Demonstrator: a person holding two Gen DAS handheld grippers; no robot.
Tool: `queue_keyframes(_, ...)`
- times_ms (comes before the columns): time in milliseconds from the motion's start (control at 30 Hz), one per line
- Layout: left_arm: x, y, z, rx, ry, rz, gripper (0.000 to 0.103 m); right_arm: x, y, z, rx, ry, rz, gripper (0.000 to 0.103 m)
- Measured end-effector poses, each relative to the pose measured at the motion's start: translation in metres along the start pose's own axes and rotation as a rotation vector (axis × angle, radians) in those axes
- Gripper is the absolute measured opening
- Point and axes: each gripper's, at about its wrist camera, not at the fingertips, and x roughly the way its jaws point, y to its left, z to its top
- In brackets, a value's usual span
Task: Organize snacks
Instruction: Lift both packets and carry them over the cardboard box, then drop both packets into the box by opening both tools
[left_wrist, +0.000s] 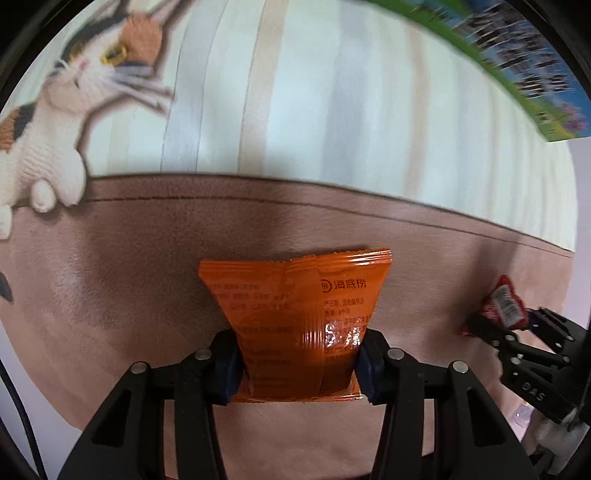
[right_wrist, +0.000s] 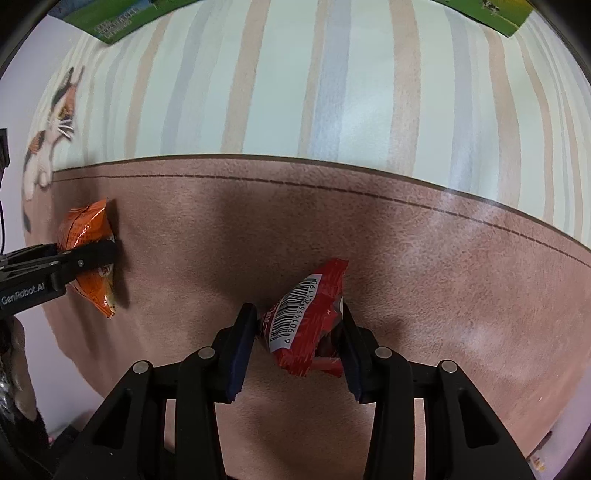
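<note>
My left gripper (left_wrist: 299, 360) is shut on an orange snack packet (left_wrist: 295, 306) and holds it over the pink cloth (left_wrist: 129, 295). The same packet (right_wrist: 88, 243) and the left gripper (right_wrist: 92, 258) show at the left of the right wrist view. My right gripper (right_wrist: 299, 341) is shut on a red snack packet (right_wrist: 308, 325) with a barcode label, also over the pink cloth (right_wrist: 443, 295). That red packet (left_wrist: 504, 302) and the right gripper (left_wrist: 506, 325) appear at the right edge of the left wrist view.
A striped pastel cloth (left_wrist: 332, 110) lies beyond the pink cloth's stitched edge. A calico cat picture (left_wrist: 74, 92) is at the far left. A green and blue box (left_wrist: 535, 74) sits at the far right, and another green box (right_wrist: 110, 22) at top left.
</note>
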Motion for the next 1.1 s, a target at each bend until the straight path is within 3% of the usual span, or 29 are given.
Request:
queue_keyframes(267, -0.096, -0.048, -0.011, 0.115, -0.165, -0.097, 0.046, -0.075, 0.01, -0.014, -0.038, -0.142, 0.084, 0.045)
queue_keyframes(467, -0.172, -0.083, 0.002, 0.199, -0.282, -0.172, 0.046, -0.177, 0.012, -0.003, -0.073, -0.315, 0.125, 0.045)
queue_keyframes(567, -0.205, -0.096, 0.028, 0.227, -0.324, -0.223, 0.046, -0.232, 0.007, 0.013, -0.08, -0.414, 0.151, 0.045)
queue_keyframes(700, -0.227, -0.122, 0.071, 0.248, -0.365, -0.217, 0.046, -0.278, 0.002, 0.051, -0.085, -0.513, 0.129, 0.045)
queue_keyframes(867, -0.22, -0.13, 0.138, 0.238, -0.34, -0.165, 0.046, -0.292, -0.024, 0.115, -0.051, -0.547, 0.065, 0.045)
queue_keyframes(1100, -0.164, -0.138, 0.203, 0.216, -0.205, -0.114, 0.046, -0.248, -0.06, 0.174, 0.019, -0.435, 0.055, 0.045)
